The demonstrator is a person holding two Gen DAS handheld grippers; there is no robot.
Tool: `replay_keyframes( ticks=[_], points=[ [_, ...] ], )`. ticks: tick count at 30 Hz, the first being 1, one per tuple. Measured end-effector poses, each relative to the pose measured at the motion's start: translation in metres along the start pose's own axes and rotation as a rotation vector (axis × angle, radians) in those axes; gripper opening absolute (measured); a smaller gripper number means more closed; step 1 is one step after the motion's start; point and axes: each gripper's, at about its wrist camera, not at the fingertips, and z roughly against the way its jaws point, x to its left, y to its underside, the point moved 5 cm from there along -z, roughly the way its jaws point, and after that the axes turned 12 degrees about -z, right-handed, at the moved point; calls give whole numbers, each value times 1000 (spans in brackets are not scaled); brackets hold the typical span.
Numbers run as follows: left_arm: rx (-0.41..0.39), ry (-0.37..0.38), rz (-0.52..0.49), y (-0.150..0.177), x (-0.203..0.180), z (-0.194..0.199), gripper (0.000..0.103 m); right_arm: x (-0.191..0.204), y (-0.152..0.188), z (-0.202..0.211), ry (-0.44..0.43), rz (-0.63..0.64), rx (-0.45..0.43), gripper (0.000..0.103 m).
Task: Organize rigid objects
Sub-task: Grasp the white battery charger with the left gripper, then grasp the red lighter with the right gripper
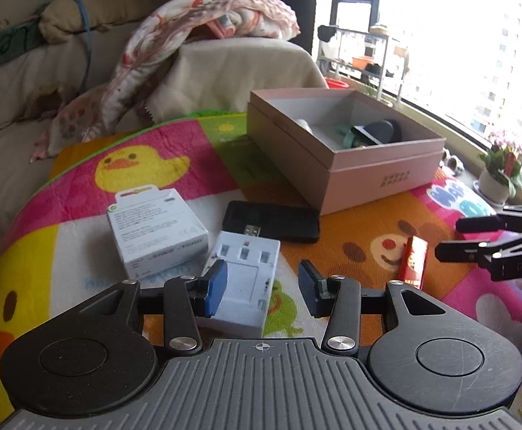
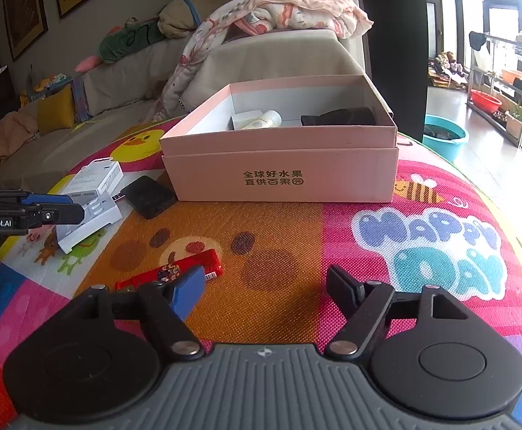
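Note:
A white battery charger (image 1: 246, 279) lies on the play mat under my left gripper (image 1: 262, 285). The gripper's left blue pad overlaps the charger's left edge and the right pad stands clear of it, so the gripper is open. Beside the charger are a small white carton (image 1: 157, 233) and a flat black device with a USB plug (image 1: 271, 220). A red packet (image 2: 175, 272) lies by the left finger of my right gripper (image 2: 266, 286), which hovers open with nothing between its fingers. The pink box (image 2: 278, 175) behind holds a white bottle (image 2: 261, 120) and a black item (image 2: 343, 116).
The colourful play mat (image 2: 422, 251) covers the surface. A sofa with blankets (image 2: 278, 10) runs behind the box. A potted plant (image 1: 493, 182) stands by the window and a teal basin (image 2: 443, 132) sits on the floor at the right.

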Motion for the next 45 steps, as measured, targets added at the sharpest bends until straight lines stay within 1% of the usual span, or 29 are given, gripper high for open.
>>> replay_keyframes(
  ticks=[2,3,5,6,8,10,11,12,13,16,18,20,21,22,25,29,31,36,41,43,45],
  points=[
    [1,-24,-34,1,-4,-3,48,0,0,0,2,2,0,76],
    [1,-23,-37,1,-6,-4,48,0,0,0,1,2,0,76],
    [-6,5,-28,0,-9,-4,49,0,0,0,1,1,0,76],
    [-9,17,-31,0,-12,-4,50,0,0,0,1,1,0,76],
    [-14,27,-57,0,-18,-4,52,0,0,0,1,3,0,76],
    [-18,37,-73,-1,-22,-5,58,0,0,0,1,4,1,76],
    [-19,47,-73,-1,-24,-6,63,0,0,0,1,4,1,76],
    [-21,57,-69,-1,-24,-6,66,0,0,0,1,4,1,77],
    [-22,59,-68,-1,-24,-6,66,0,0,0,1,4,1,77],
    [-23,46,-71,-2,-23,-5,65,1,0,0,1,4,1,77],
    [-38,-8,-88,-2,-21,-3,65,1,0,0,1,4,1,77],
    [-41,-97,-129,-3,-15,-1,65,1,0,0,1,4,1,77],
    [-28,-122,-132,-2,-10,-2,65,1,0,0,1,4,1,77],
    [-15,-127,-120,-1,-5,-4,64,1,0,1,1,4,1,77],
    [15,-114,-85,4,5,-9,65,1,0,1,2,4,1,78],
    [31,-83,-43,9,10,-17,65,1,0,1,2,5,1,78],
    [23,-61,-24,10,11,-22,64,1,0,1,2,6,1,78],
    [1,-26,-23,10,11,-26,64,2,0,0,2,7,1,78],
    [2,-24,-21,10,11,-25,64,2,0,0,2,7,1,78],
    [7,-32,-16,10,9,-25,62,2,0,0,2,7,1,78],
    [5,-28,-2,9,6,-23,53,2,0,0,2,7,1,78]
  ],
)
